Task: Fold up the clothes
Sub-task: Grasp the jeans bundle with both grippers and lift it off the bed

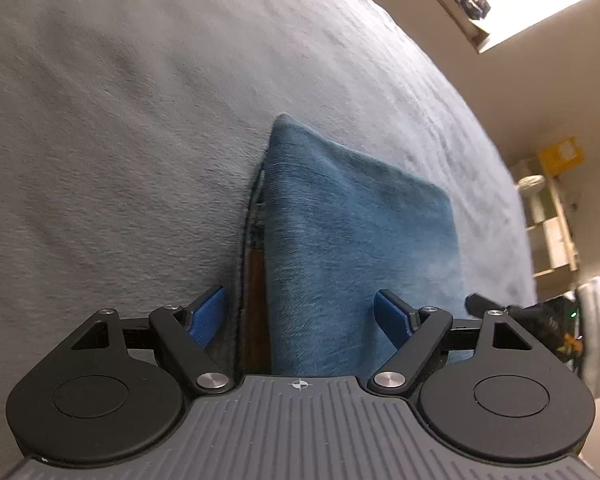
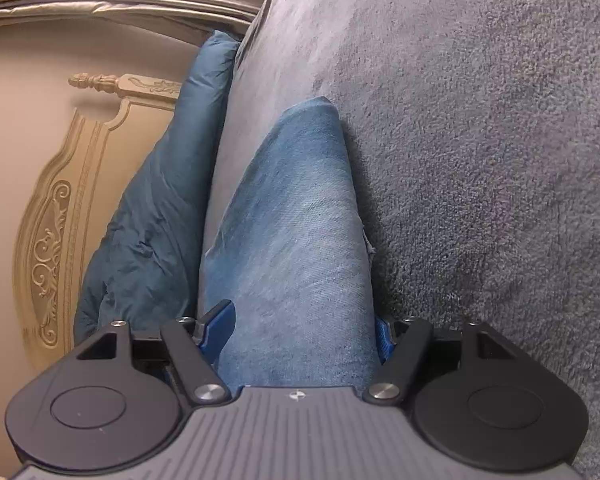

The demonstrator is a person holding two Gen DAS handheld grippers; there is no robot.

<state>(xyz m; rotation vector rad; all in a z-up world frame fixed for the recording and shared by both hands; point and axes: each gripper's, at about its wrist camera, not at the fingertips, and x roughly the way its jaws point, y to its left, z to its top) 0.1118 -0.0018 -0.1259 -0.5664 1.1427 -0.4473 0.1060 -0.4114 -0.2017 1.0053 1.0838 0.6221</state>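
Folded blue jeans (image 1: 340, 232) lie on a grey fleece blanket (image 1: 120, 140) spread over a bed. My left gripper (image 1: 300, 318) hovers over the near end of the jeans, open wide. Its left pad (image 1: 208, 316) is over the blanket just outside the jeans' seam edge, and its right pad (image 1: 392, 320) is above the denim. In the right wrist view the jeans (image 2: 296, 220) run away from the camera and fill the whole gap of my right gripper (image 2: 304, 332). Both blue pads sit against the sides of the thick fold.
A crumpled blue quilted cover (image 2: 152, 220) lies along the blanket's edge beside an ornate beige headboard (image 2: 60, 220). Wooden shelves (image 1: 552, 220) and a dark object (image 1: 540, 320) stand beyond the bed's far edge. Grey blanket (image 2: 480, 140) spreads wide around the jeans.
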